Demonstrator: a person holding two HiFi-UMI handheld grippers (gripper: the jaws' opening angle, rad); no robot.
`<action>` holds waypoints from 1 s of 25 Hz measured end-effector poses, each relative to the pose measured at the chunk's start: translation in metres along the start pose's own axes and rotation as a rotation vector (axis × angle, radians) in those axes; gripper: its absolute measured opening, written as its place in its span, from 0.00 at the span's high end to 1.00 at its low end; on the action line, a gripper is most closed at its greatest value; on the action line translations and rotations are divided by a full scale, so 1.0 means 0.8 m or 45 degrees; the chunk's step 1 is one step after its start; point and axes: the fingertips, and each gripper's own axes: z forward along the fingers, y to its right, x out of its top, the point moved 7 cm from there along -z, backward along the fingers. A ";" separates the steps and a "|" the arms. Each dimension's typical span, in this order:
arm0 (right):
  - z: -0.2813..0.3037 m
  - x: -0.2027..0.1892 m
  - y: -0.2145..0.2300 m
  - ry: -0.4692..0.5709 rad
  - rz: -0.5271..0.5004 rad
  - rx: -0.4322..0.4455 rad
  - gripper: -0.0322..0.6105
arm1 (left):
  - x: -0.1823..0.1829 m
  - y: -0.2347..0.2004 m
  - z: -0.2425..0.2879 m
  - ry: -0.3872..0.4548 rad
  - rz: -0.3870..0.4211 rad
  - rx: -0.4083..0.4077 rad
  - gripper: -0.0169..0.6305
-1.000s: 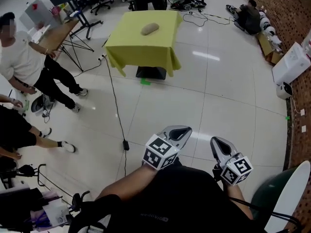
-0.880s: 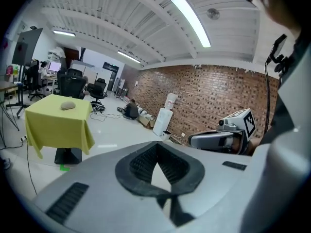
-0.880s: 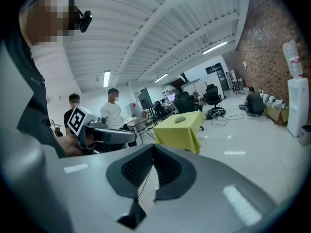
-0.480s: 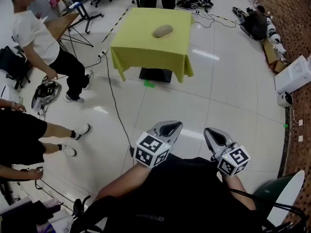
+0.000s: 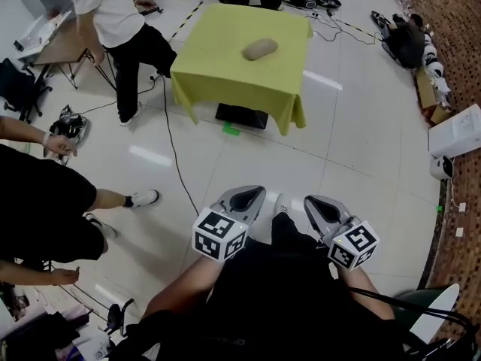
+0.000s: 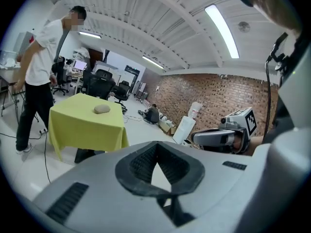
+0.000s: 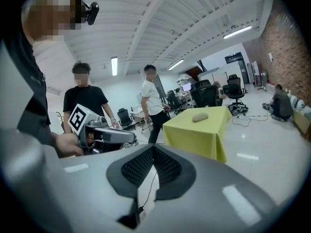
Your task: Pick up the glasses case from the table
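The glasses case (image 5: pixel 260 49), a tan oval pouch, lies on the table under a yellow cloth (image 5: pixel 225 66) at the top of the head view. It is also visible far ahead in the left gripper view as the case (image 6: pixel 101 109) and in the right gripper view as the case (image 7: pixel 199 116). My left gripper (image 5: pixel 252 193) and right gripper (image 5: pixel 312 202) are held side by side close to my body, well short of the table. Both point toward it. The jaws of each are shut with nothing between them.
A person in a white shirt (image 5: pixel 113 13) stands left of the table, and another person in black (image 5: pixel 37 209) is close on my left. A black cable (image 5: pixel 176 156) runs over the tiled floor. A dark box (image 5: pixel 240 115) sits under the table. White boxes (image 5: pixel 455 130) line the right wall.
The table and case have drawn nearer and look larger. Both grippers moved forward together, still shut. The person in white walked toward the upper left.
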 end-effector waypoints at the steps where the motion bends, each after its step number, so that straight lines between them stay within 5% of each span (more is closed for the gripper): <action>1: 0.010 0.006 0.013 -0.001 0.001 0.009 0.95 | 0.006 -0.008 0.009 0.000 -0.003 0.012 0.96; 16: 0.140 0.130 0.214 0.006 -0.047 0.280 0.95 | 0.136 -0.102 0.144 0.091 -0.026 0.330 0.96; 25: 0.201 0.143 0.256 -0.057 -0.007 0.336 0.95 | 0.159 -0.144 0.189 0.036 -0.056 0.347 0.96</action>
